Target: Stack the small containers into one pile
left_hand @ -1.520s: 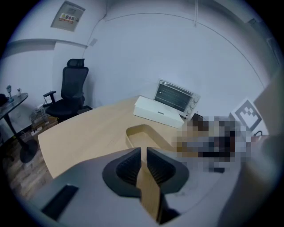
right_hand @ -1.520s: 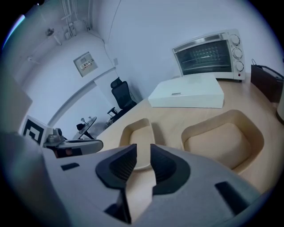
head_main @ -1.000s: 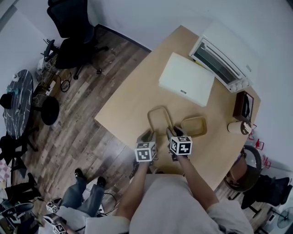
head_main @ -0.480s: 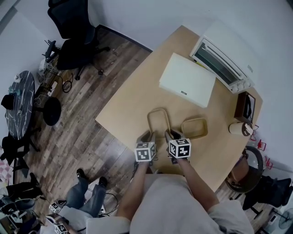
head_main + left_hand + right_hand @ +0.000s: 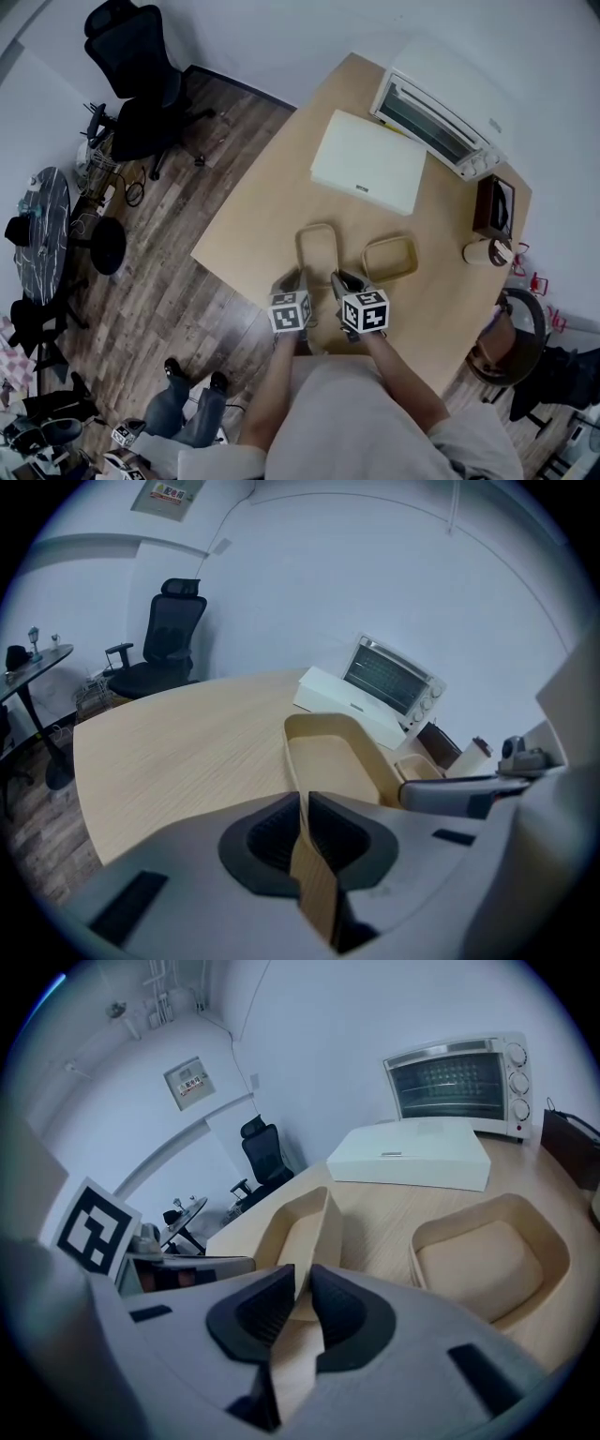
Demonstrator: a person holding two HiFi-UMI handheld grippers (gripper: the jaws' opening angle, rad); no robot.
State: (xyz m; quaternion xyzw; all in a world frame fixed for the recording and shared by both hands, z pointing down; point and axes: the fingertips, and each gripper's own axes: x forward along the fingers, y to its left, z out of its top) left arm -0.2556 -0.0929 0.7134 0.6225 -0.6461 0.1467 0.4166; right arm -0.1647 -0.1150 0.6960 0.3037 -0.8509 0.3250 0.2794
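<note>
Both forearms side by side, tilted down toward twelve o'clock: left gripper (image 5: pixel 293 278) pinches the long beige plastic container (image 5: pixel 317 246) at its nine o'clock wall, and right gripper (image 5: pixel 339 278), jaws just closing, clamps the three o'clock wall.

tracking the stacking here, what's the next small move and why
Probably lift the long beige plastic container off the wooden table, toward the shorter beige container beside it: the left tongs clamp its rim, and the right tongs, jaws just closing, now grip its wall too.

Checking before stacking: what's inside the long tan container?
Nothing visible: the floor of the long tan container looks bare. The left gripper, clamped on its rim, covers the near end.
</note>
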